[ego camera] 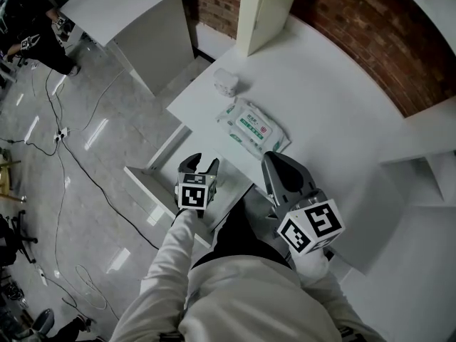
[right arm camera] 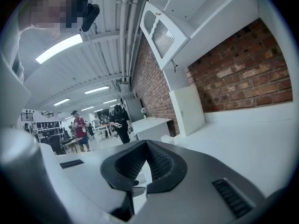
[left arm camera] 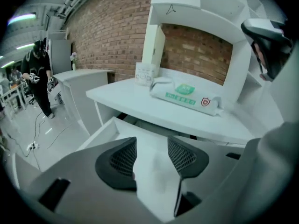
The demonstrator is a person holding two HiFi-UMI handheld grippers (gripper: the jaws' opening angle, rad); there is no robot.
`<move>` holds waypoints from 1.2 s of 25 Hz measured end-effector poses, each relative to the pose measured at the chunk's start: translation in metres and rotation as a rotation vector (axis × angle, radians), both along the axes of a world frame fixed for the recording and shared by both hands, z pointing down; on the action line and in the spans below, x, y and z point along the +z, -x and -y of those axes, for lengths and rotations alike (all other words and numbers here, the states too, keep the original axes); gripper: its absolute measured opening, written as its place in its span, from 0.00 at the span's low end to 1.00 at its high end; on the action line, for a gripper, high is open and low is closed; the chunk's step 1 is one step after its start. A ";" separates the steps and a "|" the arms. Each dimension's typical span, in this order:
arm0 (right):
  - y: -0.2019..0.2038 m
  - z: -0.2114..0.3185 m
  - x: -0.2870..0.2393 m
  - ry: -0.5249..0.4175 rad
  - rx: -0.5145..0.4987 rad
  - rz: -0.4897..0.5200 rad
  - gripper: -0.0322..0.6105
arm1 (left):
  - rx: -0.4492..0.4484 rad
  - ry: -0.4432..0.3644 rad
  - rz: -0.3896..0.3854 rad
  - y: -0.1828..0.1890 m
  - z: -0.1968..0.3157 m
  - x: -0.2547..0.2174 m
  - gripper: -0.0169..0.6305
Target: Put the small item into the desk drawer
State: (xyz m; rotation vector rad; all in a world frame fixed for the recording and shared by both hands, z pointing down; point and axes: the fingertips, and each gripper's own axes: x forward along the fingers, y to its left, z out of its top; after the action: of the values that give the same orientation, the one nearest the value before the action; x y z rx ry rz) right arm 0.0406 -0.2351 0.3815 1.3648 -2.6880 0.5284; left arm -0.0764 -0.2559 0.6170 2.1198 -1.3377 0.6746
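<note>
The white desk drawer (ego camera: 226, 194) stands pulled out under the desk's front edge (ego camera: 206, 130). My left gripper (ego camera: 199, 164) hovers over the drawer, open, with nothing between its pads; in the left gripper view (left arm camera: 152, 157) only the drawer's pale floor (left arm camera: 154, 171) shows between them. Whether any small item lies in the drawer I cannot tell. My right gripper (ego camera: 271, 161) is shut and empty at the desk's front edge, right of the drawer; its tips meet in the right gripper view (right arm camera: 146, 148). A small white pack (ego camera: 226, 83) (left arm camera: 145, 73) sits at the desk's far left corner.
A green-and-white wipes packet (ego camera: 251, 127) (left arm camera: 186, 96) lies on the desk behind the drawer. A tall white cabinet (ego camera: 267, 9) stands at the back against the brick wall (ego camera: 356, 20). A second white desk (ego camera: 135, 13) and floor cables (ego camera: 64, 162) lie to the left, with people beyond.
</note>
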 end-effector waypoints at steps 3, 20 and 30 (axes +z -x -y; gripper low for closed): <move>0.001 -0.005 -0.002 -0.005 0.001 -0.002 0.09 | -0.020 -0.046 -0.011 0.006 0.000 -0.020 0.35; 0.006 -0.029 -0.014 -0.032 0.005 0.008 0.09 | -0.080 -0.380 -0.041 0.046 -0.027 -0.153 0.19; 0.013 -0.047 -0.025 -0.065 -0.009 0.009 0.09 | -0.121 -0.474 -0.092 0.061 -0.053 -0.201 0.10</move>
State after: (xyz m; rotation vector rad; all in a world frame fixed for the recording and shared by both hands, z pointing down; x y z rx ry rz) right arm 0.0280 -0.1882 0.3566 1.3692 -2.7401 0.4514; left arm -0.1371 -0.2024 0.4159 2.3660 -1.6844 0.2174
